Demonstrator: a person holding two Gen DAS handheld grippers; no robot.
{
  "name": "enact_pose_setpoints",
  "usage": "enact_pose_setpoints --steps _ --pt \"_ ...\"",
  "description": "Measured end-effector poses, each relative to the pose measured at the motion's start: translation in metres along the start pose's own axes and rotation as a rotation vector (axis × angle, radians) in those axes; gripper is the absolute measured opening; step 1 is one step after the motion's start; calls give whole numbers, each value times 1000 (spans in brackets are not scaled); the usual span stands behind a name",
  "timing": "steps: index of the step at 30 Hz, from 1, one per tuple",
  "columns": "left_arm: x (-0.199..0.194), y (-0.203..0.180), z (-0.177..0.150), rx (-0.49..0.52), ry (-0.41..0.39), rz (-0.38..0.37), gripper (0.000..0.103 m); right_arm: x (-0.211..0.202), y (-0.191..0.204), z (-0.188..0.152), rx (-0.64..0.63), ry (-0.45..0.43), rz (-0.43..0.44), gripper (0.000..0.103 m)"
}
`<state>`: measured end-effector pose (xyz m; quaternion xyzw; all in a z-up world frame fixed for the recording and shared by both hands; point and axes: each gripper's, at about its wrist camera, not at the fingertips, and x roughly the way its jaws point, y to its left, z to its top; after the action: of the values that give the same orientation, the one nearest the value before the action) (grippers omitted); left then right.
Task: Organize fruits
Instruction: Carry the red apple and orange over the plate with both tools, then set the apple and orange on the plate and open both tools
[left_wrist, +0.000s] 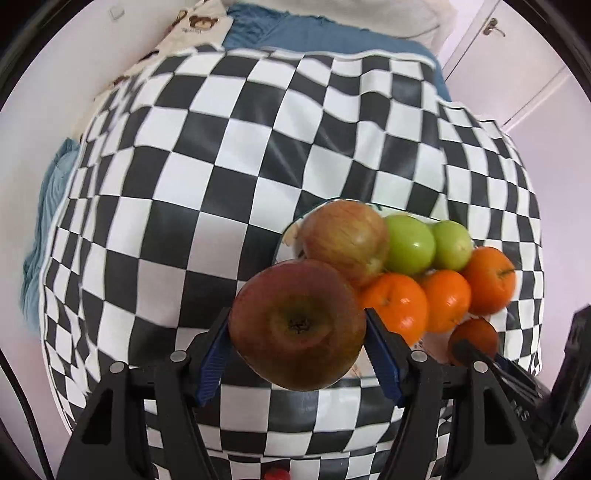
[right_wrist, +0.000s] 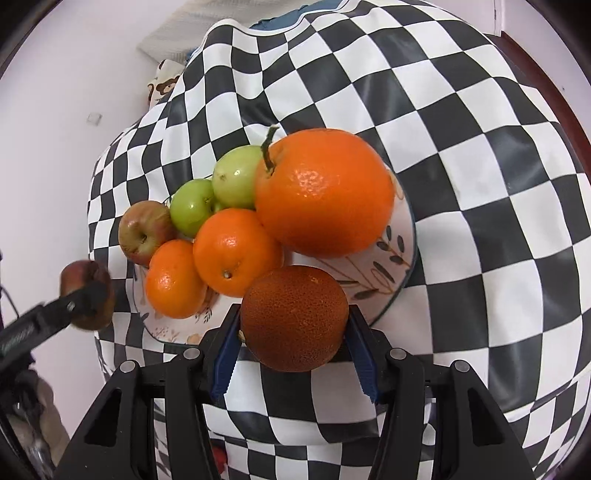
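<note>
My left gripper (left_wrist: 297, 325) is shut on a dark red apple (left_wrist: 297, 323), held above the table just left of the plate. My right gripper (right_wrist: 293, 321) is shut on a dark, brownish orange (right_wrist: 294, 317), held over the near rim of the plate (right_wrist: 391, 254). The white leaf-patterned plate holds a second red apple (right_wrist: 146, 232), two green apples (right_wrist: 192, 212) (right_wrist: 236, 177), and three oranges: one large (right_wrist: 325, 192), two smaller (right_wrist: 236, 251) (right_wrist: 175, 278). The pile also shows in the left wrist view (left_wrist: 406, 258).
The table is covered with a black-and-white checkered cloth (left_wrist: 221, 155). A blue cloth (left_wrist: 314, 33) and a bear-print fabric (left_wrist: 192, 26) lie at its far edge. A white door (left_wrist: 517, 55) stands at the back right.
</note>
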<state>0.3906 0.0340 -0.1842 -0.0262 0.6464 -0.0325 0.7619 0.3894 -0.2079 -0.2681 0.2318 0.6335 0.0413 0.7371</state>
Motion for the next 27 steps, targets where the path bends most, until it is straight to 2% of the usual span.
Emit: enact_pose_setpoints --steps 9,11,13,14,15,17,19,24,27 --pt "28 3 7 -31 104 -47 67 7 1 2 38 0 -2 59" --pt "31 7 7 -45 117 -73 67 7 -3 3 47 -7 6 75" --pt "32 8 9 -44 128 -106 75 -3 -11 2 57 -12 4 85" --pt "30 10 8 -48 128 -126 89 -4 -11 3 60 -11 6 88" --pt "28 10 11 -48 123 -135 95 -5 -11 3 62 -9 11 89" --pt "21 8 14 -37 103 -149 95 -7 -10 2 66 -10 12 89" --pt "16 7 16 -35 94 -141 95 -7 -7 1 61 -8 11 93" --pt "-2 3 14 -16 43 -97 95 -15 5 -3 24 -34 -19 93" --pt "-19 3 -2 15 -28 -14 95 -35 17 -8 -30 -92 -92 94"
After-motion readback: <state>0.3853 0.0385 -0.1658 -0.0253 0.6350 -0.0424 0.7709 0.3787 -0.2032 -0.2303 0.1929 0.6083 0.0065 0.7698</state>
